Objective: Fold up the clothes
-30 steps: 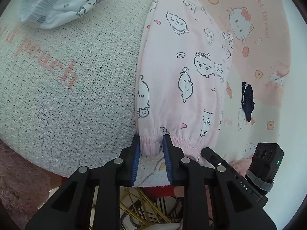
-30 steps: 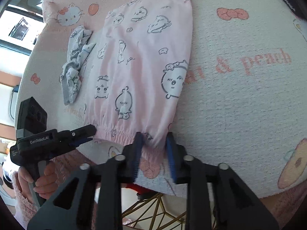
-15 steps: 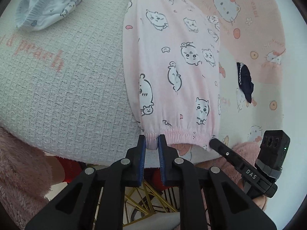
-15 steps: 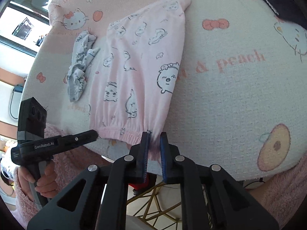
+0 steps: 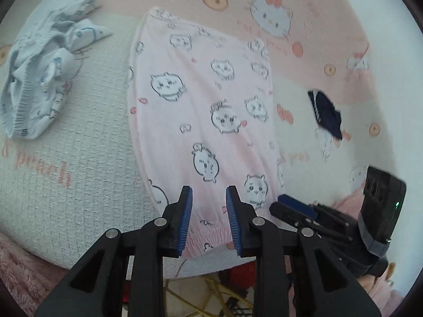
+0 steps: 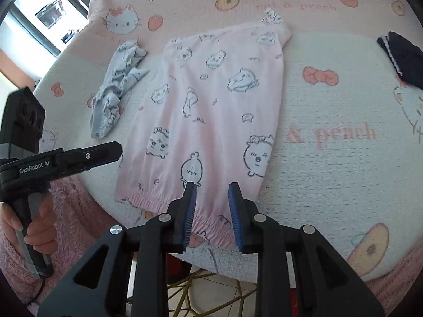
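Note:
Pink cartoon-print pants (image 5: 206,121) lie flat on the Hello Kitty blanket, elastic waistband toward me at the near table edge; they also show in the right wrist view (image 6: 211,121). My left gripper (image 5: 208,198) is open, its jaws apart above the waistband's left part. My right gripper (image 6: 212,195) is open, jaws apart above the waistband's right part. Neither holds cloth. Each gripper shows in the other's view, the right one (image 5: 312,211) beside the waistband's right corner and the left one (image 6: 87,155) beside its left corner.
A crumpled light-blue garment (image 5: 39,79) lies left of the pants, also in the right wrist view (image 6: 116,87). A dark navy garment (image 5: 326,116) lies to the right, also in the right wrist view (image 6: 404,58). The blanket's near edge (image 6: 317,259) drops off over gold table legs.
Both grippers were shut on the waistband half a second ago; both have opened, let go and lifted forward over the pants. The waistband now rests on the blanket.

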The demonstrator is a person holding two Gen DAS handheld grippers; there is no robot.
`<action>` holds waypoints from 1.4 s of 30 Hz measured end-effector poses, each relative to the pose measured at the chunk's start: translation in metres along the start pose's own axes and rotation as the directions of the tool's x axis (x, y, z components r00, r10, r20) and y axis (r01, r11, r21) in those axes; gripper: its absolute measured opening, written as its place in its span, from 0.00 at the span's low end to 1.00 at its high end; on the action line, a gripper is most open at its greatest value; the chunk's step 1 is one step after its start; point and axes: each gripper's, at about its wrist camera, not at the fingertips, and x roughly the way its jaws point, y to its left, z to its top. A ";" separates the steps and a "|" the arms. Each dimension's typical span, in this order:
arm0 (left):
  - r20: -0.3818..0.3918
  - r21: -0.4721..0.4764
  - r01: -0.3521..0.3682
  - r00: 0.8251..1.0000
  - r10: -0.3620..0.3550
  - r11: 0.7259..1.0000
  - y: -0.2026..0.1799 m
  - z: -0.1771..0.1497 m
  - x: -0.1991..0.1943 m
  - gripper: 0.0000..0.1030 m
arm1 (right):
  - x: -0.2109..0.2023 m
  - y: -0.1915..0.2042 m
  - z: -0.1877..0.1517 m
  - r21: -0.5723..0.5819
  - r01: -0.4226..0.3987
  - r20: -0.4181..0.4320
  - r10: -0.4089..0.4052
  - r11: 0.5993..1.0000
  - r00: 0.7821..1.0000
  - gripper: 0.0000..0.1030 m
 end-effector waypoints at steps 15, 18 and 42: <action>0.045 0.031 -0.125 0.991 0.124 0.992 0.003 0.009 -0.020 0.29 | -0.011 -0.030 0.004 0.051 0.054 0.004 -0.054 0.997 0.999 0.31; -0.060 0.144 -0.227 0.969 0.238 0.963 -0.010 0.014 0.006 0.29 | 0.005 -0.021 0.004 0.025 0.050 -0.034 -0.049 0.998 0.998 0.33; -0.078 0.481 -0.388 0.874 0.479 0.786 0.010 0.072 0.025 0.42 | 0.040 -0.043 0.100 -0.244 0.242 -0.103 -0.273 0.939 0.956 0.46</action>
